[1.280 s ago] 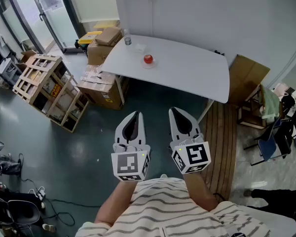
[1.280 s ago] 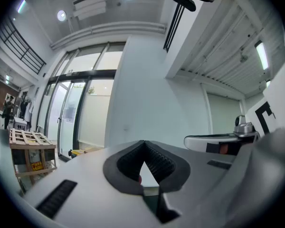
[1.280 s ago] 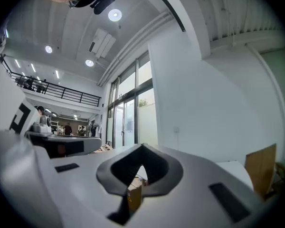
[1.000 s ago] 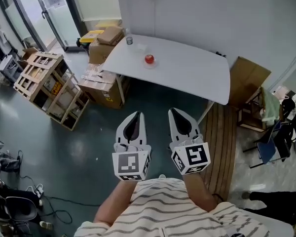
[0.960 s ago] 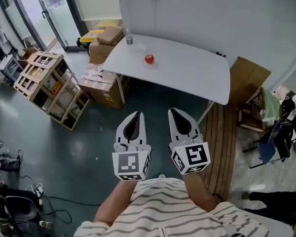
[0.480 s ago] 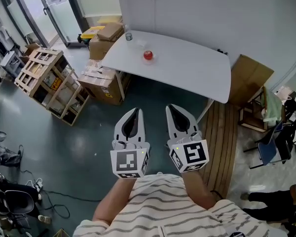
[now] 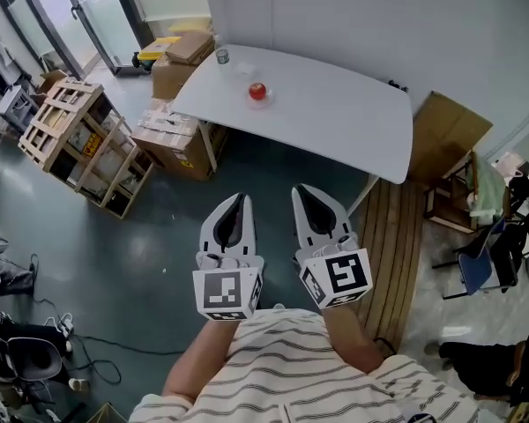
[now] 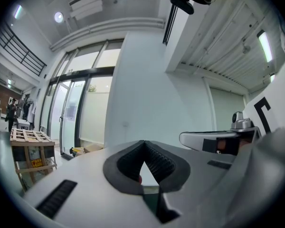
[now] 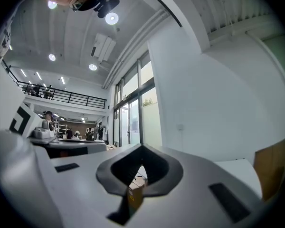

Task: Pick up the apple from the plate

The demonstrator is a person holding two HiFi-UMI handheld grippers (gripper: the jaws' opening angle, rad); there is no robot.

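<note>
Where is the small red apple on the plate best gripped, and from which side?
Probably the small red apple across its round middle, from the near edge of the white table: it lies on a shallow plate, with nothing between it and that edge.

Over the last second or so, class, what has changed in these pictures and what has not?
The person seems nearer the table: it and the apple sit slightly higher and further left in the head view. Nothing was gripped or released. Left tongs and right tongs remain shut, empty, side by side; the apple stays on its plate.
</note>
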